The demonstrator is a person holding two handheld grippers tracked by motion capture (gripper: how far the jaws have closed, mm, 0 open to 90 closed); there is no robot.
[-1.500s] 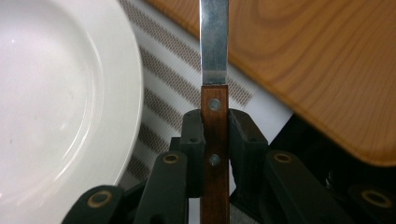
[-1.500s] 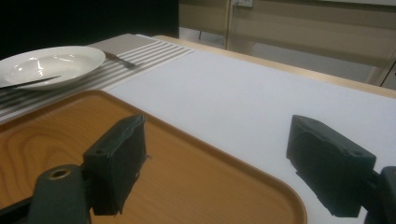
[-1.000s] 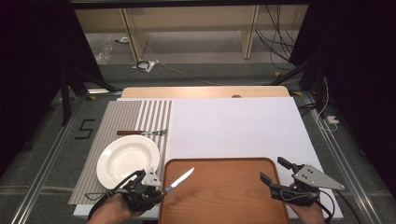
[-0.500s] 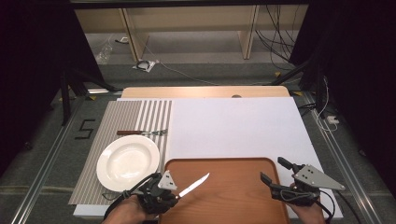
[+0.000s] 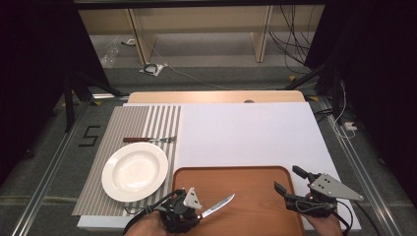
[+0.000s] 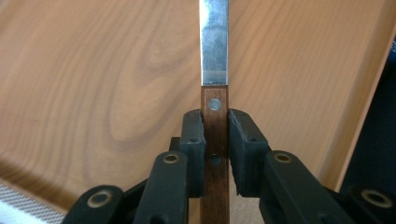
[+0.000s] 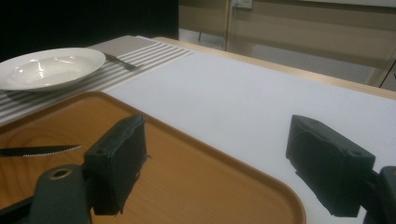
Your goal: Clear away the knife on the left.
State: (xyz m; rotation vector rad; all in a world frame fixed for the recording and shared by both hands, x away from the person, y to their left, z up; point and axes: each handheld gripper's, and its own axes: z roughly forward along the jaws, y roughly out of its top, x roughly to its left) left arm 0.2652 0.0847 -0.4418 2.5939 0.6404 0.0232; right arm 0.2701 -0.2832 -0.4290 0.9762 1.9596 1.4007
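The wooden tray (image 5: 246, 196) serves as the landmark, lying at the near edge of the white table cover (image 5: 246, 132). To the tray's left lies the striped placemat (image 5: 133, 123), bearing the white plate (image 5: 134, 171) just beside the tray's left rim and the fork (image 5: 150, 140) beyond the plate, farther from the tray. My right gripper (image 5: 295, 184) rests at the tray's right rim, its jaws spread wide with nothing between them, unmoved over the last second. My left gripper (image 5: 194, 212) is clenched on the wooden handle of the knife (image 5: 216, 206); in the left gripper view the jaws press that handle from both sides just below its rivet. What has changed: a second ago the knife blade hung over the tray's left rim, close to the plate, whereas now it points rightward above the tray's near-left board, apparently held clear of the wood. I judge that the knife is being carried over the tray, not yet set down.
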